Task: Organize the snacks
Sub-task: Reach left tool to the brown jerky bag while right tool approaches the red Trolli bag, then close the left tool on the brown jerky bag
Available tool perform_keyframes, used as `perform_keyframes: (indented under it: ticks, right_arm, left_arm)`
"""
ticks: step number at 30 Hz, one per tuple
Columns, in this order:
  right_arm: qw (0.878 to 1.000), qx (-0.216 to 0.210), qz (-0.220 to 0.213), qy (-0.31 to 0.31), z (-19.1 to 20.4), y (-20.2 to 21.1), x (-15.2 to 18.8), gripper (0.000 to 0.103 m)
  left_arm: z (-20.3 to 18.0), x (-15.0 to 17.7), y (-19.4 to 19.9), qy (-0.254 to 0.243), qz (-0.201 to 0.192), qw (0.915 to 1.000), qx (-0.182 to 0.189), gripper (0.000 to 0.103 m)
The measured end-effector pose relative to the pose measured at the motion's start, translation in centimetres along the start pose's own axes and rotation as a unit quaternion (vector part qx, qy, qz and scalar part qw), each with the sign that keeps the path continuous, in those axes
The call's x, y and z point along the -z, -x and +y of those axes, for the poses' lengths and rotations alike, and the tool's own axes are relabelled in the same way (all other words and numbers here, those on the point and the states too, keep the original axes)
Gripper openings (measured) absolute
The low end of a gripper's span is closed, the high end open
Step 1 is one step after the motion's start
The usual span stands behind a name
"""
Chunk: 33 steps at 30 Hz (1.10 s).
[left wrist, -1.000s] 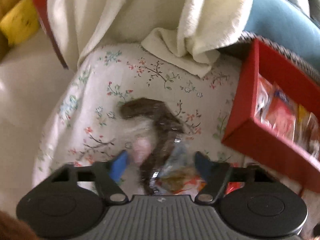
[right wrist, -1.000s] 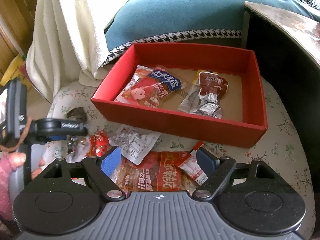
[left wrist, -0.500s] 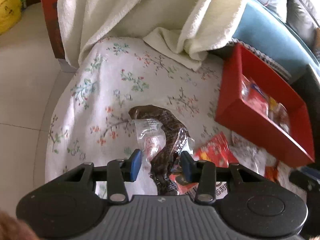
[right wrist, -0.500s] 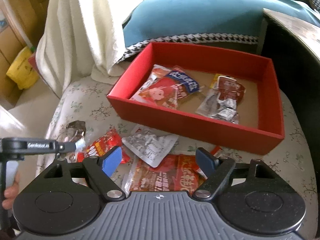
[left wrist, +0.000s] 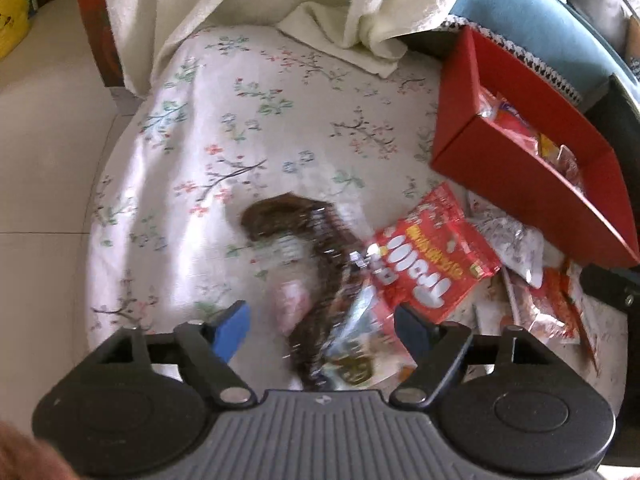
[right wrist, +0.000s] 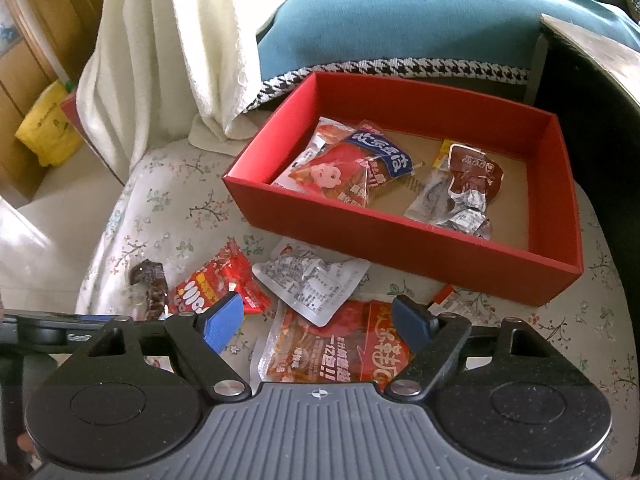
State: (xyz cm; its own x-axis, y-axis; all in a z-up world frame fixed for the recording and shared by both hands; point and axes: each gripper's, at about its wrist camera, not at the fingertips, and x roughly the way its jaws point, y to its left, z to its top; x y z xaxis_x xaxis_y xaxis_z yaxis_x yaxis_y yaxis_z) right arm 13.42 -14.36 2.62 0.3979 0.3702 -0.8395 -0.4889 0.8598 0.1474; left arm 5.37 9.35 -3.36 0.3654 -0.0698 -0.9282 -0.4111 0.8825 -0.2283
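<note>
A dark brown snack packet (left wrist: 320, 240), blurred, lies on the floral cushion (left wrist: 240, 120) between the jaws of my left gripper (left wrist: 322, 322). Those jaws are opening and the pads stand clear of it. A red packet with white letters (left wrist: 432, 260) lies just right of it. The red box (right wrist: 400, 240) holds several packets. My right gripper (right wrist: 318, 320) hovers open over a large red packet (right wrist: 340, 352), beside a silver packet (right wrist: 312, 280). The dark packet (right wrist: 150, 280) shows at the left in the right wrist view.
A white towel (right wrist: 168, 40) hangs behind the cushion and a blue pillow (right wrist: 400, 20) lies behind the box. A dark table (right wrist: 592, 92) stands right of the box. Pale floor (left wrist: 40, 160) drops off left of the cushion, with a yellow bag (right wrist: 44, 128) beyond.
The left gripper closed onto the dark packet half a second ago, and its jaws have since spread apart. Its view has shifted right, towards the red packets. The right gripper has stayed open.
</note>
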Motion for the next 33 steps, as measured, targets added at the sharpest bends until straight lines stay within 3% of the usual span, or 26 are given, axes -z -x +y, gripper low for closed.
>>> perform_keyframes:
  ticks: [2, 4, 6, 7, 14, 22, 23, 25, 27, 28, 30, 33]
  right_arm:
    - [1.000, 0.001, 0.002, 0.000, -0.1, -0.1, 0.1, 0.086]
    - [1.000, 0.001, 0.002, 0.000, -0.2, 0.0, 0.1, 0.086]
    - [1.000, 0.001, -0.001, 0.000, -0.2, 0.1, 0.0, 0.086]
    - [1.000, 0.001, -0.002, 0.000, -0.2, 0.2, 0.0, 0.086]
    - [1.000, -0.011, 0.002, 0.006, 1.0, -0.2, -0.2, 0.086]
    - [0.999, -0.031, 0.030, 0.006, 3.6, -2.8, -1.0, 0.086]
    - [0.999, -0.037, 0.034, 0.004, 3.9, -3.2, -1.1, 0.086]
    - [0.997, -0.057, 0.047, -0.005, 4.5, -3.8, -1.2, 0.086]
    - [0.996, -0.066, 0.056, -0.004, 5.2, -4.4, -1.1, 0.086]
    - [0.996, -0.063, 0.059, 0.000, 5.5, -4.6, -1.0, 0.086]
    - [0.996, -0.063, 0.066, 0.002, 6.0, -5.0, -0.8, 0.086]
    - [0.996, -0.061, 0.072, -0.002, 6.0, -5.4, -0.7, 0.086]
  left_arm:
    - [-1.0, 0.1, -0.5, -0.008, 0.001, 0.9999, -0.007, 0.085]
    - [-2.3, 0.9, -0.9, -0.040, -0.007, 0.9987, -0.032, 0.085]
    - [-3.3, 1.7, -1.0, -0.073, -0.018, 0.9955, -0.057, 0.077]
    - [-3.5, 2.0, -0.8, -0.087, -0.023, 0.9940, -0.061, 0.068]
    - [-1.4, 1.6, 0.9, -0.067, -0.039, 0.9963, -0.035, 0.054]
    - [0.3, 1.2, 1.9, -0.056, -0.045, 0.9974, -0.001, 0.048]
    - [0.6, 1.2, 2.0, -0.052, -0.048, 0.9975, 0.004, 0.042]
    - [1.6, 1.1, 2.2, -0.047, -0.046, 0.9978, 0.009, 0.002]
    - [2.4, 1.2, 1.5, -0.039, -0.020, 0.9987, 0.027, 0.002]
    - [2.7, 1.3, 1.1, -0.034, -0.013, 0.9991, 0.022, 0.007]
    - [3.1, 1.3, 1.2, -0.037, -0.024, 0.9986, 0.030, 0.010]
    - [3.7, 0.9, 1.2, -0.008, -0.023, 0.9984, 0.051, 0.034]
